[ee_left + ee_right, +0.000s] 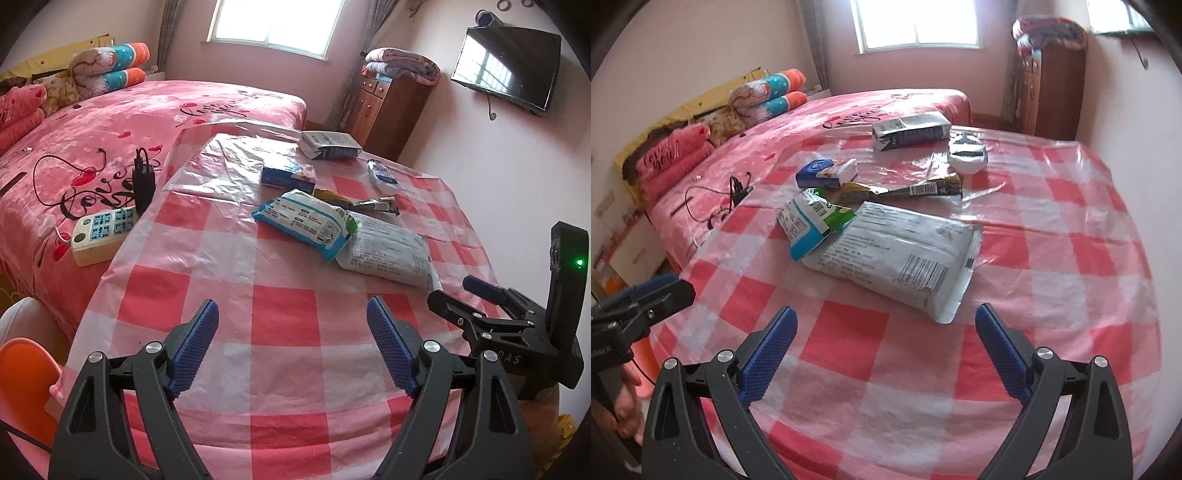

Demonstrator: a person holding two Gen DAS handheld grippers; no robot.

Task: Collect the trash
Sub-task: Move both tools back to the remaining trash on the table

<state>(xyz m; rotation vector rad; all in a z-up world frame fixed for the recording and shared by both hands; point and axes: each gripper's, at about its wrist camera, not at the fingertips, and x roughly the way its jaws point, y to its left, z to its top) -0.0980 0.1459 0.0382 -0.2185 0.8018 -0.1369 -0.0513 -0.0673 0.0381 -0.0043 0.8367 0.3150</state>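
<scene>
Both tongs stand wide, nothing between the pads. The right tongs (885,352) are the nearer pair: the flat grey-white printed plastic pouch (899,254) lies just ahead of them on the pink-and-white checked plastic-covered surface (1071,295), long axis slanting from far left to near right, barcoded corner nearest. A crinkled blue-and-white wrapper (809,225) overlaps its far-left end. The left tongs (292,347) sit farther back, the pouch ahead to their right. Film looks thin, slippery, easily crushed.

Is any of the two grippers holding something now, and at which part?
Nothing is held. The left gripper and right gripper are both open over the checked tablecloth.
</scene>
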